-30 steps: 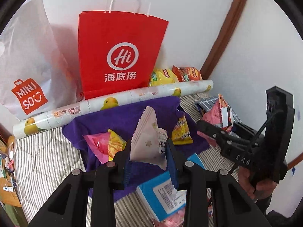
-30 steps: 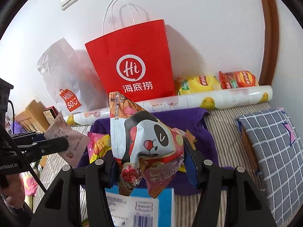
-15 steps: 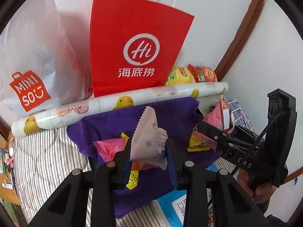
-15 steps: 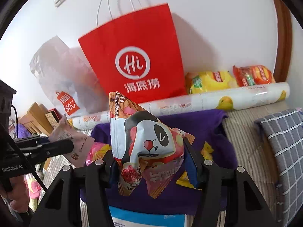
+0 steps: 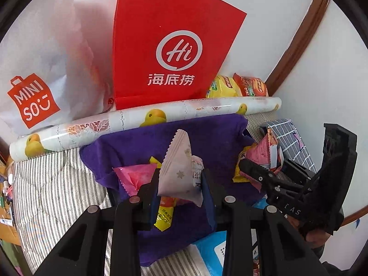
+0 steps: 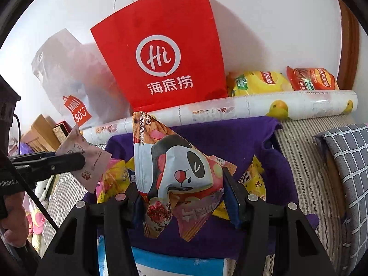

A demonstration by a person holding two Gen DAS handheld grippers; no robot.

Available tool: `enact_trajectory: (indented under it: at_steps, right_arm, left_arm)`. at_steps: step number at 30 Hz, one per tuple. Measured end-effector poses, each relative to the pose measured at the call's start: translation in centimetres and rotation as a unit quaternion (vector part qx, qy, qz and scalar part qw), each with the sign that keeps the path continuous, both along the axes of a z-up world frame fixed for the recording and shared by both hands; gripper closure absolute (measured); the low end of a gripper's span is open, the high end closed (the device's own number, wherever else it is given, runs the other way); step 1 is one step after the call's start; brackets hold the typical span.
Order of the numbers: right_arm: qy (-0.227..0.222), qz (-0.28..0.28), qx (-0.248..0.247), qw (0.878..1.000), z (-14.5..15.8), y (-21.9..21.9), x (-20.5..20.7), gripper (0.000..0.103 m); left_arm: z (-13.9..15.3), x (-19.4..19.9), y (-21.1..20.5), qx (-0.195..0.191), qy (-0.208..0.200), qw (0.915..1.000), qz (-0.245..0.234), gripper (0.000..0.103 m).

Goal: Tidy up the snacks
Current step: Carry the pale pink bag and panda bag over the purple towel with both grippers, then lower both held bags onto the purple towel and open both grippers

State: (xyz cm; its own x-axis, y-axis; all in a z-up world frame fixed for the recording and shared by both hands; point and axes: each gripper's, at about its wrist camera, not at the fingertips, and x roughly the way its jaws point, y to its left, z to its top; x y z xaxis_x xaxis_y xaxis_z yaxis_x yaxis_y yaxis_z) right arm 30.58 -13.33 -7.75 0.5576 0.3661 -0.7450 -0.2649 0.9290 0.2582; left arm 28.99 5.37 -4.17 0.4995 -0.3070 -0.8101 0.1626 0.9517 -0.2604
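Left gripper (image 5: 180,181): clenched on a pale pink triangular snack packet (image 5: 179,161), which stands upright between the pads with its serrated tip pointing up and away; held in the air above the purple cloth (image 5: 207,135).

Right gripper (image 6: 180,192): grasping a panda-print snack bag (image 6: 177,168), jaws about half spread, pads pressed into the bag's crumpled sides. Bag rises from the jaws toward the red bag, its lower corners hanging beneath the fingers. In the left wrist view this gripper appears at right, carrying the same bag edge-on.

Loose snacks on the purple cloth, under and beside the held items: one pink packet (image 5: 134,176) just left of the left gripper, one yellow-orange packet (image 5: 164,214) directly below its jaws, one yellow packet (image 6: 253,181) just right of the right gripper.

Blue-and-white box (image 6: 179,264): at the near edge of the cloth, below both grippers.

Backdrop, against the wall: red paper bag (image 6: 161,55) with "Hi" logo, upright; white Miniso bag (image 5: 32,69) to its left; duck-print roll (image 5: 147,119) lying along the cloth's far edge; yellow chip bag (image 6: 257,82) and red chip bag (image 6: 311,78) behind the roll.

Striped bedding (image 5: 50,184) lies beneath the cloth; checked grey cushion (image 6: 347,172) at far right.
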Motion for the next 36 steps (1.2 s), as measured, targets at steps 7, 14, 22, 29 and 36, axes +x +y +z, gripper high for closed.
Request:
enact_trajectory:
  at_steps: [7, 14, 22, 29, 36]
  right_arm:
    - [0.003, 0.015, -0.008, 1.0, -0.3, 0.8, -0.4, 0.046]
    - [0.018, 0.026, -0.013, 0.999, -0.9, 1.3, -0.1, 0.046]
    - [0.04, 0.044, -0.032, 0.998, -1.2, 1.8, 0.3, 0.046]
    - [0.067, 0.03, -0.039, 0.997, -2.4, 1.5, 0.8, 0.046]
    - [0.082, 0.023, -0.049, 0.995, -3.1, 1.4, 1.1, 0.046]
  left_arm:
    - [0.0, 0.2, 0.6, -0.004, 0.005, 0.9999, 0.008, 0.072]
    - [-0.4, 0.6, 1.4, -0.01, 0.016, 0.9996, 0.022, 0.072]
    - [-1.1, 0.8, 0.9, -0.022, 0.031, 0.9992, 0.014, 0.072]
    - [-1.9, 0.9, -0.6, -0.048, 0.048, 0.9976, -0.01, 0.072]
    - [-3.3, 1.0, -2.0, -0.045, 0.073, 0.9961, -0.021, 0.072]
